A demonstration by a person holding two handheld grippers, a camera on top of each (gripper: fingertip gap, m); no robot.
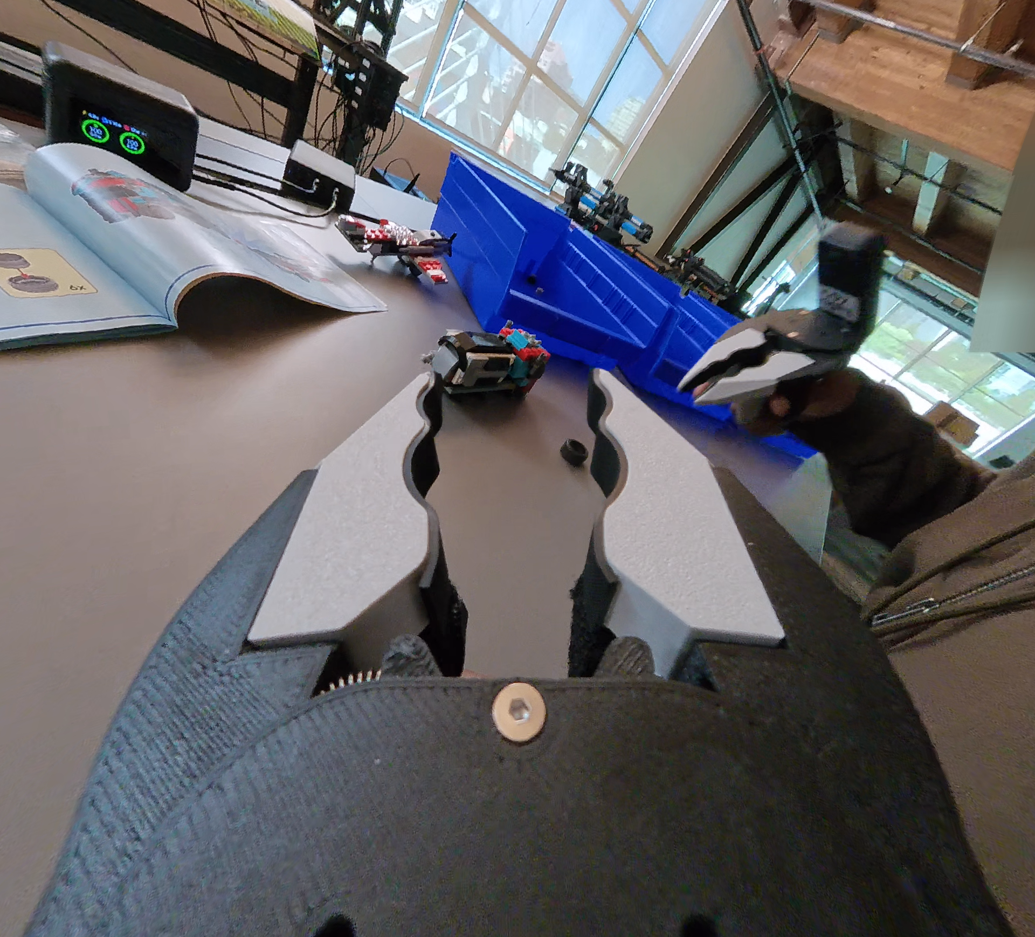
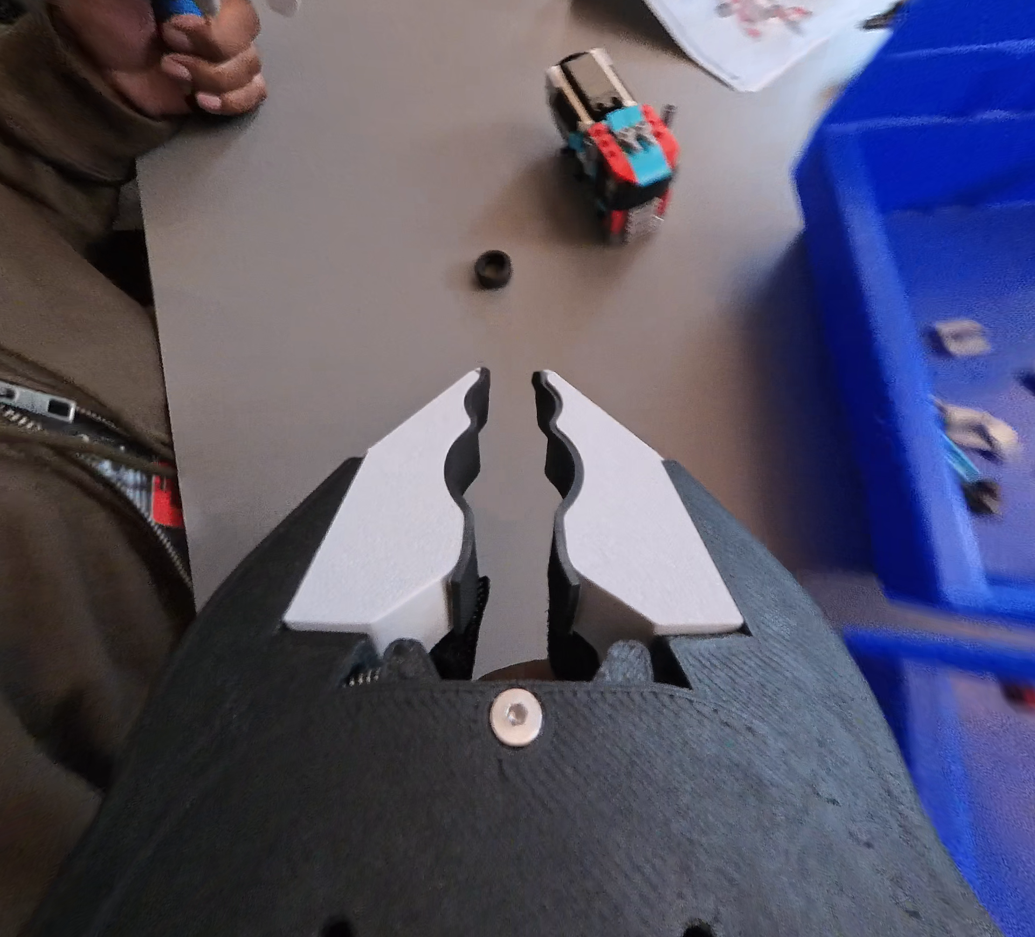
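My left gripper (image 1: 512, 378) hangs low over the grey tabletop (image 1: 196, 462) with its white, black-padded fingers spread wide and nothing between them. Just past its fingertips lies a small toy vehicle built of black, red and teal plastic bricks (image 1: 487, 364), near the left finger's tip but apart from it. A little black rubber tyre (image 1: 574, 452) lies on the table just inside the right finger, not touching it.

My right gripper (image 2: 509, 375) is held above the table with a narrow gap between its pads, gripping nothing. The tyre (image 2: 494, 269) lies ahead of its tips, the brick vehicle (image 2: 613, 148) farther on. A blue plastic compartment bin (image 2: 896, 294) with small parts stands to the right; an open instruction booklet (image 1: 168, 249) lies beyond.
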